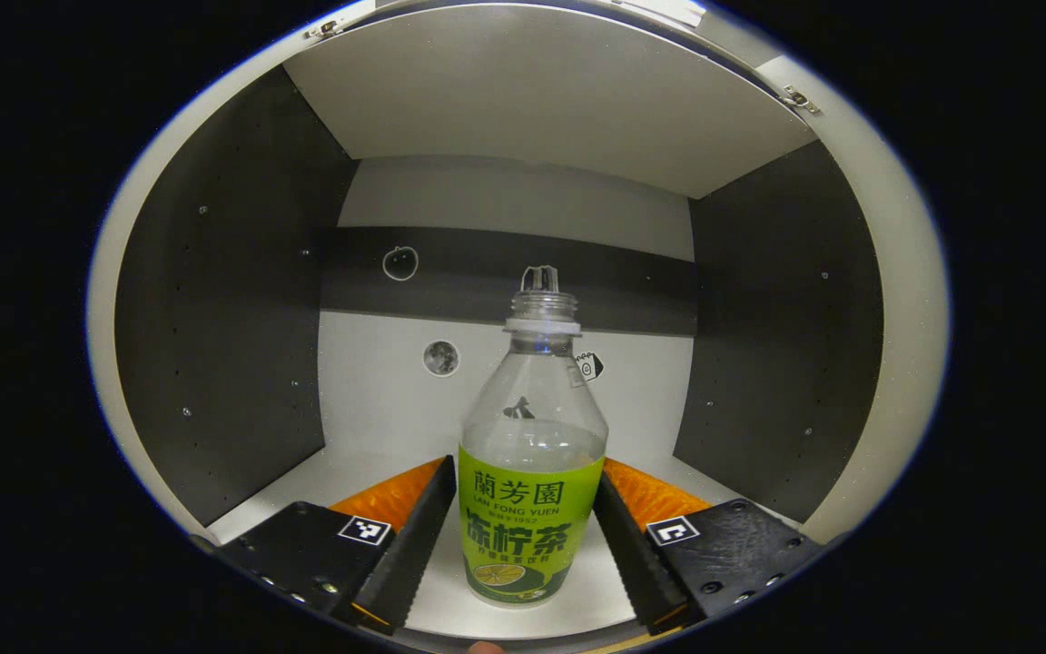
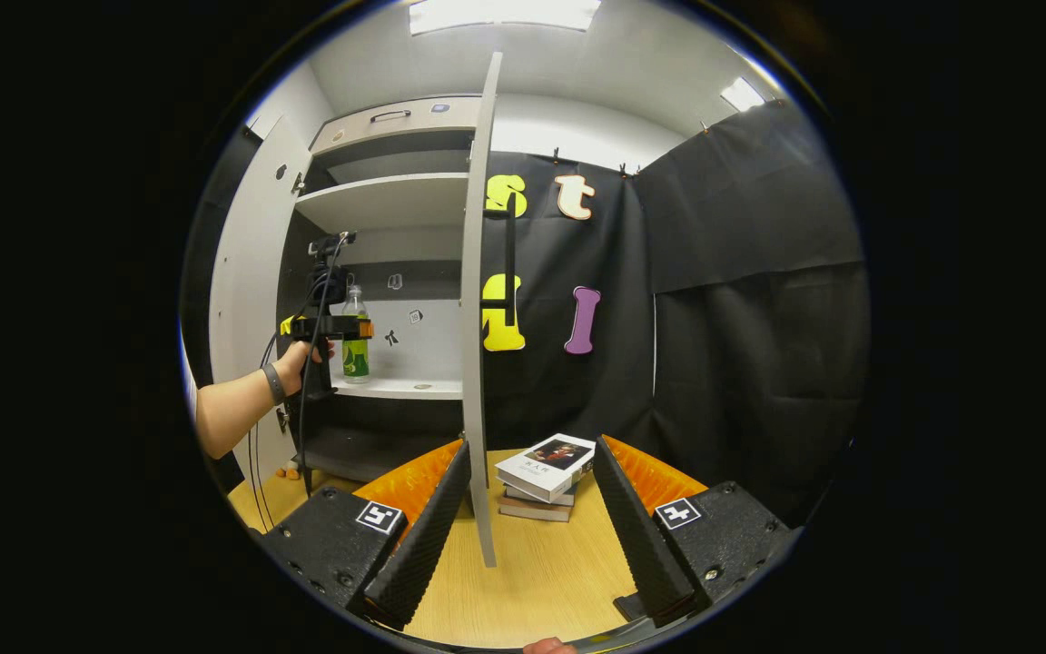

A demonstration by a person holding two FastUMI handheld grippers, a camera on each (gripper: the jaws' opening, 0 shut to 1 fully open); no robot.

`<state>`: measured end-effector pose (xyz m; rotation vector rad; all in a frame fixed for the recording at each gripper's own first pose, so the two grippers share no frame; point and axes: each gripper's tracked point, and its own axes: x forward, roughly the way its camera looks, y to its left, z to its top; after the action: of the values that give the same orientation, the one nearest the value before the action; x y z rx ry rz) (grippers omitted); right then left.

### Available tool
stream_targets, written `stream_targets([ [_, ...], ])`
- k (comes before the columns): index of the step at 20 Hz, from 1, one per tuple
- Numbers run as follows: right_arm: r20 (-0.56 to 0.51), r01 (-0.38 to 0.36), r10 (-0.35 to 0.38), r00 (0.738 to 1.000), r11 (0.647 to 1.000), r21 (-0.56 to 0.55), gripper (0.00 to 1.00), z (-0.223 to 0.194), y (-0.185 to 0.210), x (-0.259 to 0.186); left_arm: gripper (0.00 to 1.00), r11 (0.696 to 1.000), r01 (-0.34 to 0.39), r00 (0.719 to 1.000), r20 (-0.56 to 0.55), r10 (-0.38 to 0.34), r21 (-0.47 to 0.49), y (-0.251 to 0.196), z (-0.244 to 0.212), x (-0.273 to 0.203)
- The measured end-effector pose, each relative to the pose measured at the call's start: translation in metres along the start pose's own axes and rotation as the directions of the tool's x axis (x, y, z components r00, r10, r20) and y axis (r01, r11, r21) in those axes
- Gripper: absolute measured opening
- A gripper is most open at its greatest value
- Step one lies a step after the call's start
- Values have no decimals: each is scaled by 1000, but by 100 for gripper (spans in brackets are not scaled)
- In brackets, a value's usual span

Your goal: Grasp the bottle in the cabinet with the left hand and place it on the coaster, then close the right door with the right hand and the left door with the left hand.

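Grasp step: left gripper (image 1: 525, 536) open astride the bottle (image 1: 532, 472) on the cabinet shelf (image 1: 369, 422), needs closing; right gripper (image 2: 530, 536) open, idle by the right door (image 2: 478, 363).

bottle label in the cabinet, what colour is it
Lime green with dark green lettering on the bottle label, clearest in the left gripper view.

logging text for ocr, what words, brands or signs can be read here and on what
bottle: green label with brand print, left unquoted.
square marker: coded pattern, no words.
book: cover too small to read.
stickers in the cabinet: pictures, no words.
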<state>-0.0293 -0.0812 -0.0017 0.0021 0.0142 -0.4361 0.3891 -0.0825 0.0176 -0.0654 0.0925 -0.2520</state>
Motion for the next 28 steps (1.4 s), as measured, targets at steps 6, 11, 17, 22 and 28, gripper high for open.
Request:
stream_targets([
  [6,7,-15,15,1000,1000,10,83,1,1,-4,70,1000,-11,1000,-3,11,20,6,8,-14],
  [11,14,-59,59,998,998,10,83,5,9,-12,74,1000,-6,999,34,5,28,9,31,-48],
  [17,72,-143,141,987,989,24,83,24,22,-27,73,998,58,995,81,-59,13,-2,46,-126],
  [22,81,-214,212,974,977,14,83,35,27,-38,74,997,62,994,92,-66,55,-16,7,-202],
  [28,129,-256,253,959,966,13,83,69,29,-48,74,996,68,994,85,-73,61,-48,-79,-266],
])
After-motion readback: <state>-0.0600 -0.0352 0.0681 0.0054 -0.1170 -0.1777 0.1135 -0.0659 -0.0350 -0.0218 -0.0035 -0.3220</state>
